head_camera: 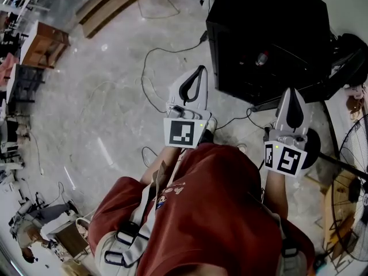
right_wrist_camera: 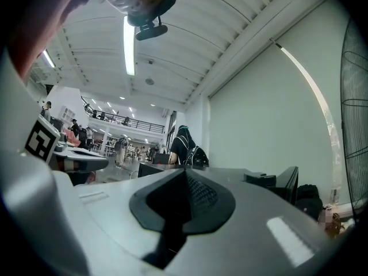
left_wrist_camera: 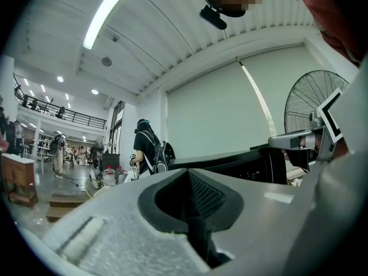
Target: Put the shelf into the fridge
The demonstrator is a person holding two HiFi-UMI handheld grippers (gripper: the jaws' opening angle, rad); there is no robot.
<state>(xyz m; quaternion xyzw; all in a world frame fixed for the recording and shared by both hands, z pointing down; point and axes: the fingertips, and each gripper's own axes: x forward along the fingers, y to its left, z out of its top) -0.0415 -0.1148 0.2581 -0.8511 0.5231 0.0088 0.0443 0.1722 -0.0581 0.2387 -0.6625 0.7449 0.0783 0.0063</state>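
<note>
A: Both tools are held out level over the pale floor [head_camera: 109, 102], side by side, in front of a black cabinet [head_camera: 270, 33] that is taken to be the fridge. The left gripper [head_camera: 200, 69] is seen with its jaws pressed together, and nothing is pinched between them.

B: The same is read for the right gripper [head_camera: 291, 92]: jaws together, nothing carried. And the shelf?

A: No shelf can be found in any view. The cabinet is shown from above only and its inside is hidden. So it cannot be said whether the shelf is already seated in there or lying somewhere out of frame.

B: Then its handling has to be judged blind. A fridge shelf would be expected to be flat, stiff and fairly light, slippery at the rim, and breakable if it is glass.

A: Agreed. It would best be taken at two opposite edges, one gripper on each, and kept level so that it is neither twisted nor dropped.
</note>
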